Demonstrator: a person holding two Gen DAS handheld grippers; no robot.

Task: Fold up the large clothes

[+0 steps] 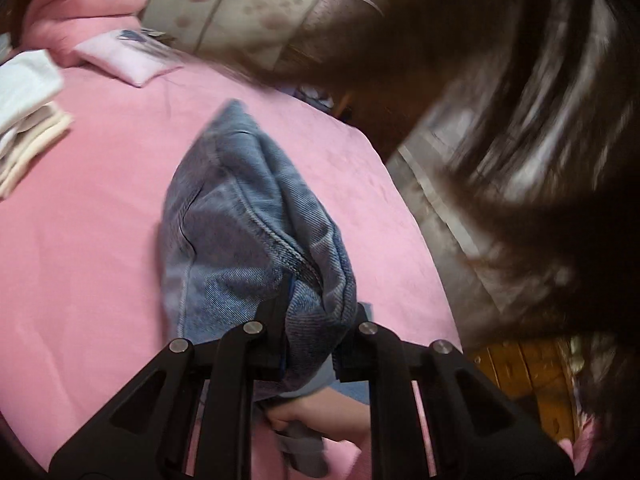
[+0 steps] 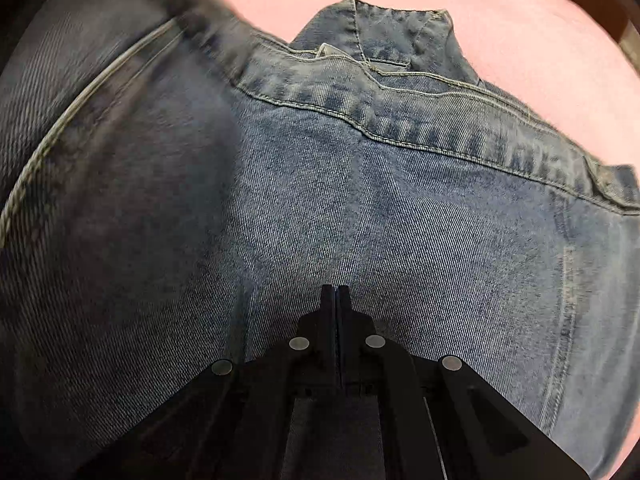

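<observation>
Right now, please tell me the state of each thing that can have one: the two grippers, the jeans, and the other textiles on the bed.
Left gripper: shut on a bunched thick fold of the jeans.
Right gripper: shut, over flat denim; a pinch of cloth cannot be confirmed.
Jeans: partly lifted and bunched at one end, spread on the pink sheet at the other.
White cloths: folded, stacked.
Pink pillow: lying flat.

Soft, even light — fisheye-bent edges, motion blur at margins.

text: none legible | labels: none | brands: none | numbers: none
</observation>
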